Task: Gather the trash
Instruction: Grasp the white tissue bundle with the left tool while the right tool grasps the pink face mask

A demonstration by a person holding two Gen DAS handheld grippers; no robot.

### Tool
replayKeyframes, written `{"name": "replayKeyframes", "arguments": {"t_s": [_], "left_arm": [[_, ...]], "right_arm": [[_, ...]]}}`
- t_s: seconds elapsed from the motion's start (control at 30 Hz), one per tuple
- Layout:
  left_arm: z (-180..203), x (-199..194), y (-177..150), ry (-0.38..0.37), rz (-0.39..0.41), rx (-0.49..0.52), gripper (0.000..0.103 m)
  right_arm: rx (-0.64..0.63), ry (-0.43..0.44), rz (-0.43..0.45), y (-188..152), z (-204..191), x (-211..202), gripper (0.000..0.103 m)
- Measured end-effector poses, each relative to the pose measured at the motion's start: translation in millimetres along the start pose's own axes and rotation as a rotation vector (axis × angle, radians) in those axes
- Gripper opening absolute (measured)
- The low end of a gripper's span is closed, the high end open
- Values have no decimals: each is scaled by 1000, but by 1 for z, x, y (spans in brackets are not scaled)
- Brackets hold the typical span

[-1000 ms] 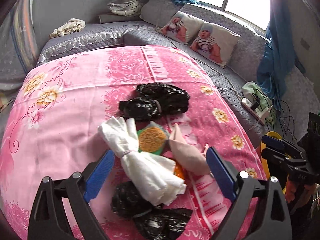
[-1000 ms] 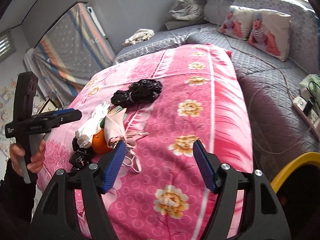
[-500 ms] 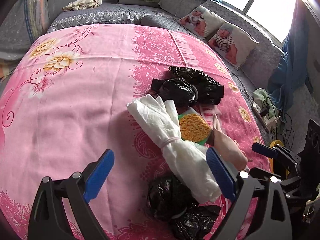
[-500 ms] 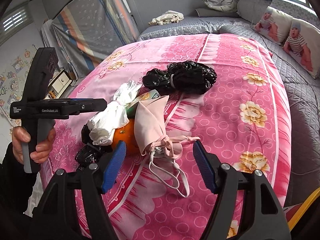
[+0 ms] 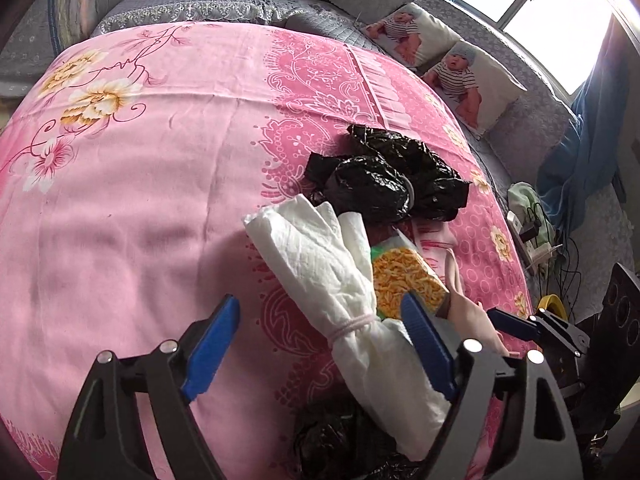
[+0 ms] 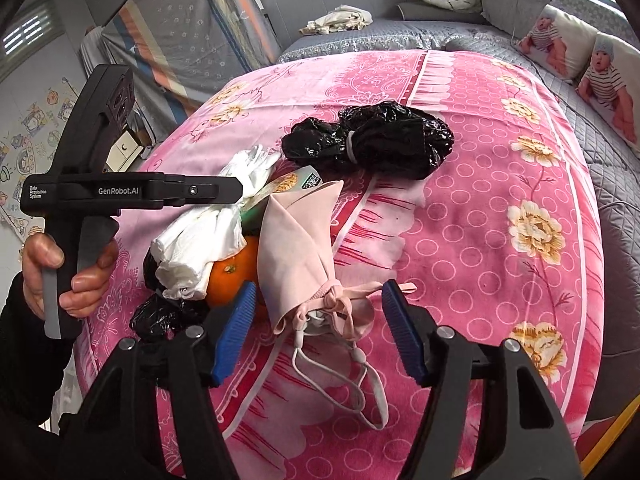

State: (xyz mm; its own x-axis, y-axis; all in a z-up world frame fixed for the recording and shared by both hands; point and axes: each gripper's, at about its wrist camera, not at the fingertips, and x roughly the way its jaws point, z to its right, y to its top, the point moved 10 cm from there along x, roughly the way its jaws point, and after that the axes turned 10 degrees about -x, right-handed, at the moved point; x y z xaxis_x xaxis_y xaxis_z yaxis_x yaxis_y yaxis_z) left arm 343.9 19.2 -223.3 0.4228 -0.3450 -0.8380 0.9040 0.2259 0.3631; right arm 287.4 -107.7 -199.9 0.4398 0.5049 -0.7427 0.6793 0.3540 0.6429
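A pile of trash lies on the pink flowered bedspread (image 5: 140, 208). It holds a tied white tissue bundle (image 5: 344, 300) (image 6: 204, 240), a black plastic bag (image 5: 384, 176) (image 6: 376, 140), a green noodle packet (image 5: 404, 276), an orange (image 6: 232, 276), a folded pink face mask (image 6: 300, 256) with white ear loops, and a second black bag (image 6: 168, 312). My left gripper (image 5: 320, 348) is open, its jaws astride the white bundle's tied end. My right gripper (image 6: 316, 332) is open, its jaws either side of the pink mask's lower end.
A grey quilted bed (image 6: 616, 184) with baby-print pillows (image 5: 472, 80) lies behind and to the right. A power strip with cables (image 5: 532, 236) sits by the bed's right edge. A yellow bin rim (image 5: 554, 304) shows low on the right.
Both grippers moved closer to the pile. The left one came down over the white bundle. The right one closed in on the pink mask. Both jaws stayed open.
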Motion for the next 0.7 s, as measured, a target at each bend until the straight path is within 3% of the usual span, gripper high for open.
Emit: {"name": "replayKeyframes", "arguments": {"t_s": [0.2,0.3,0.33,0.53,0.7], "left_arm": [[3,13,0,-10,-24,-7,58],[4,14,2,-19,-25,-20,47],[4,14,3,-18,-21,-25,38],[-1,9,3,-13,-7,-46,32],[-3,-2,1,-31,7,-64,29]], "right_arm": [[1,13,-17,0,0,6,55],[-7,15,-29,-2,-1,9,47],[-10,14,-32,-2,-2,10,42],[-16,7,-31,-3,-5,6,29],[-27,1,-20,-4,-10,-4,27]]}}
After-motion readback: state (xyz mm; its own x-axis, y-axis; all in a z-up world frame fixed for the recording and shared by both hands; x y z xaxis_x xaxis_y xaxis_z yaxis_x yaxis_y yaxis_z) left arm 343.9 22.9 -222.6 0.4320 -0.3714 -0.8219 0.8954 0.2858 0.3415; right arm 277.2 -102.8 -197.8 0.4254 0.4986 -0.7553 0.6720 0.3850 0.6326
